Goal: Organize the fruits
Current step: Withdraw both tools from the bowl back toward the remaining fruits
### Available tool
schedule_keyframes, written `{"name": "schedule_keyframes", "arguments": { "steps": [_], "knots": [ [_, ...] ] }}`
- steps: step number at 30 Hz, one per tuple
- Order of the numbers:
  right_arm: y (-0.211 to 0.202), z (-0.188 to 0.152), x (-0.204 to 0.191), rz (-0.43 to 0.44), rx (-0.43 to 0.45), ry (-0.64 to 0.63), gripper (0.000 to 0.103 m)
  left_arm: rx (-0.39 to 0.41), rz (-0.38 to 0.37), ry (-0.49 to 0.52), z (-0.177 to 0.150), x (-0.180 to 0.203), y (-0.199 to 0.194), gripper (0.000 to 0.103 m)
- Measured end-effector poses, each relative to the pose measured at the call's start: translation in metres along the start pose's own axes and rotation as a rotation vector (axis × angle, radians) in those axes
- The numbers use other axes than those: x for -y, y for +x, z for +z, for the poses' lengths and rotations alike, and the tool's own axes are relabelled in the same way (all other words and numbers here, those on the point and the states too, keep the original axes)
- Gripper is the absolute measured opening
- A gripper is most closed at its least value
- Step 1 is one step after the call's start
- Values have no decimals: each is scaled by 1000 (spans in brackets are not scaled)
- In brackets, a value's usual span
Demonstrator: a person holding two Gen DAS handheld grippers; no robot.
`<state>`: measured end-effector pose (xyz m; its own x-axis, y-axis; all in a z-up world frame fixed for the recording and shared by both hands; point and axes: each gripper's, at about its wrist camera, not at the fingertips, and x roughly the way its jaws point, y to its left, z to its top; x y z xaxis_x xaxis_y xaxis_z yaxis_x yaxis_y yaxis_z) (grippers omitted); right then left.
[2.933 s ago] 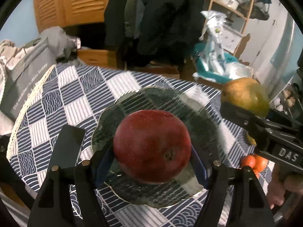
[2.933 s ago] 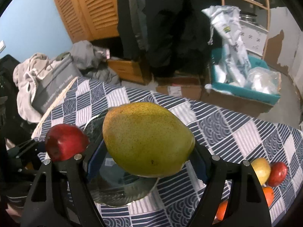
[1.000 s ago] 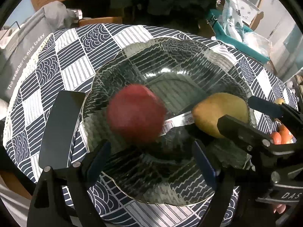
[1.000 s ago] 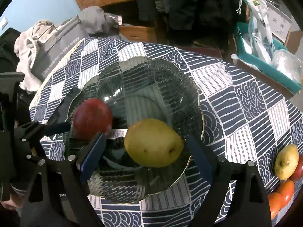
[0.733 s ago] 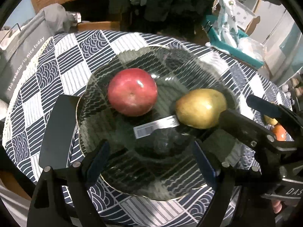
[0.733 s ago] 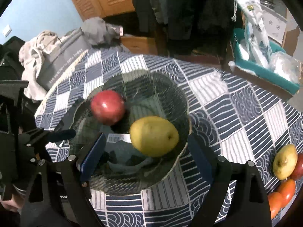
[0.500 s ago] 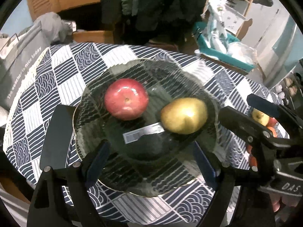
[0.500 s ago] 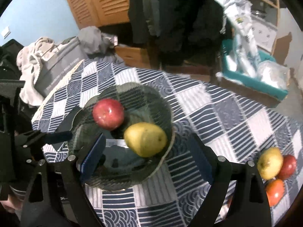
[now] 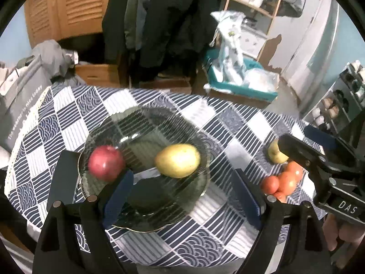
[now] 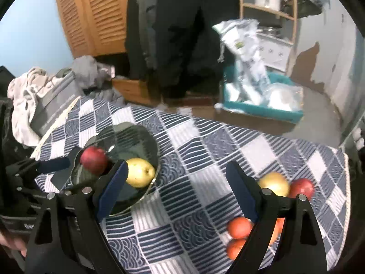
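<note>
Glass bowl (image 9: 146,123): one, on counter (image 10: 205,155). Fruit in bowl: two — one red apple (image 9: 106,165), one yellow-green pear (image 9: 178,163). Fruit loose on counter, far side from bowl: one yellow pear (image 10: 273,182); one red apple (image 10: 302,188); orange-red fruits (image 10: 238,227), at least three, cluster partly hidden, exact count uncertain. Hand-held grippers: two — left (image 9: 182,194), right (image 10: 180,191), both with nothing between pads. Teal crate (image 10: 264,109) on floor: one.
</note>
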<state>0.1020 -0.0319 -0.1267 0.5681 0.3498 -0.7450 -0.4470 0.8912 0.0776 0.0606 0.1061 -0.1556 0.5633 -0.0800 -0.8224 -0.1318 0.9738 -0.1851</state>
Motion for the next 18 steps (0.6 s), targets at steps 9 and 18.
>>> {"name": "schedule_keyframes", "arguments": {
  "steps": [9,18],
  "knots": [
    [-58,0,32,-44,94,50,88,85,-37,58,5,35,-32,89],
    [-92,-13,72,-98,120,107,88,83,-62,122,2,69,-35,89]
  ]
}}
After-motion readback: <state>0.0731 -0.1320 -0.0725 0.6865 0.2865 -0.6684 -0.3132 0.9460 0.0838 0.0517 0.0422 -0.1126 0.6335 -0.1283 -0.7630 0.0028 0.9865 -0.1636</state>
